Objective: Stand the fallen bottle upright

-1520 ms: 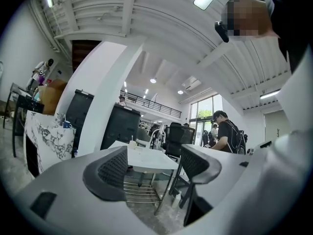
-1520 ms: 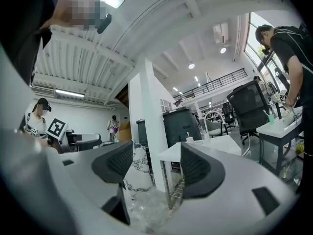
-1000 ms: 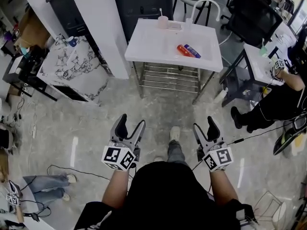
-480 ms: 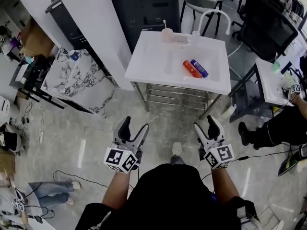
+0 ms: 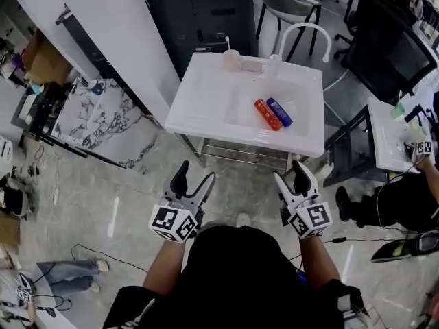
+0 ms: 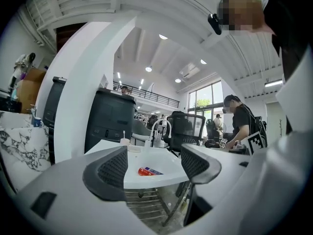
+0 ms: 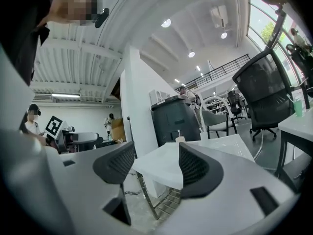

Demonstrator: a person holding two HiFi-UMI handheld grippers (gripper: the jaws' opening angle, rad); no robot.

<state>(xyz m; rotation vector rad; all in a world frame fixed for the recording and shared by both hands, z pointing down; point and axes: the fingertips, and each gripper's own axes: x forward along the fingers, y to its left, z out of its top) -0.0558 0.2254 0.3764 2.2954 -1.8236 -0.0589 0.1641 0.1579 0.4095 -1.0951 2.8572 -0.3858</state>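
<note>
Left hand-held gripper (image 5: 194, 173) is carried roughly level in front of the person with its jaws wide apart and nothing between them. The right hand-held gripper (image 5: 291, 172) is held the same way, and its jaws are closing slightly while remaining wide and empty. Both are short of the white washbasin worktop (image 5: 206, 101), with bare floor between them and its near edge.

Two small containers lie on their sides in the basin, touching along their length: a red bottle (image 5: 268, 114) and a blue bottle (image 5: 278, 112). From this far away they might be tubes, and I cannot tell which of the two the task means. A cup with a toothbrush (image 5: 232, 60) stands at the back rim.

The step in hand looks like the approach, since nothing has been reached or touched. The next move calls for closing the gap, lowering one gripper over the basin wall, and closing its jaws across the chosen bottle's body near one end. The bottle can then be tipped onto its base without knocking its neighbour.
</note>
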